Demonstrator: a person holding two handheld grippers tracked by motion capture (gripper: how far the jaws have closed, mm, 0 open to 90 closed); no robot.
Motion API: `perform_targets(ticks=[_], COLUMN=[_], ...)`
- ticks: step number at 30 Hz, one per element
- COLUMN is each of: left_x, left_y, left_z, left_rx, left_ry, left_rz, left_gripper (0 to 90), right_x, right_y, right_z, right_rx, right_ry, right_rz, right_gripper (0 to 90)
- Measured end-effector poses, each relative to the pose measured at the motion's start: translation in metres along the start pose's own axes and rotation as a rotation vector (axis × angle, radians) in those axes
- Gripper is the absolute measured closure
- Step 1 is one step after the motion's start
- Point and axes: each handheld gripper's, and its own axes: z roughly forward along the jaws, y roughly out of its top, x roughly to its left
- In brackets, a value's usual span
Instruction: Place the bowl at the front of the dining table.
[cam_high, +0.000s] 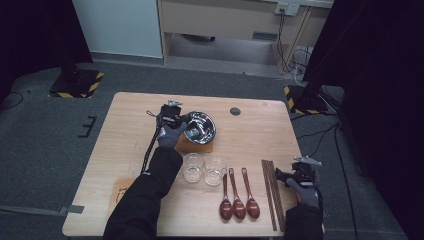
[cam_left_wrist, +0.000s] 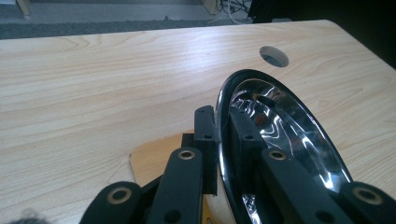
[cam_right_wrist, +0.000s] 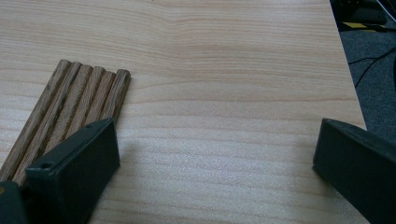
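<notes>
The table (cam_high: 125, 150) was pale wood with a clear grain, rounded at the corners, with a small round cable hole (cam_high: 235, 111) near its far edge; it stood on grey carpet, and beyond it were a light wooden desk (cam_high: 225, 20) with cables hanging at its right, a white panel (cam_high: 120, 25), dark curtains on both sides and two black bases striped yellow and black (cam_high: 75, 82). The left gripper (cam_high: 186, 126) had reached over the middle of the far half of the table, its jaws pinched tight on the rim of the steel bowl (cam_high: 202, 126) — one jaw outside the wall, one inside, as the left gripper view made plain (cam_left_wrist: 224, 135). The bowl sat tilted over a thin wooden coaster (cam_high: 195, 146), and I could not tell whether it touched it. Nearer the person stood two clear glasses (cam_high: 204, 169) side by side, then three dark red spoons (cam_high: 238, 200) lying parallel, bowls toward the near edge, and right of them a row of dark wooden chopsticks (cam_high: 272, 192). The right gripper (cam_high: 295, 176) hung at the table's right near corner — jaws spread wide, holding nothing — just beside the chopsticks (cam_right_wrist: 70, 112), above bare wood.
</notes>
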Motion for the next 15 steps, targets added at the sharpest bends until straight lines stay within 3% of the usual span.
perform_targets(ticks=[9, 15], left_x=[0.0031, 0.0036], left_y=[-0.0053, -0.0055], left_z=[0.0078, 0.0089], left_rx=[0.037, 0.041], left_ry=[0.023, 0.017], left_rz=[0.008, 0.005], left_gripper=[82.3, 82.2], right_x=[0.0, 0.0], right_y=[0.0, 0.0], right_z=[0.0, 0.0], right_rx=[0.0, 0.0], right_ry=[0.001, 0.001], right_rz=[0.0, 0.0], right_gripper=[0.5, 0.5])
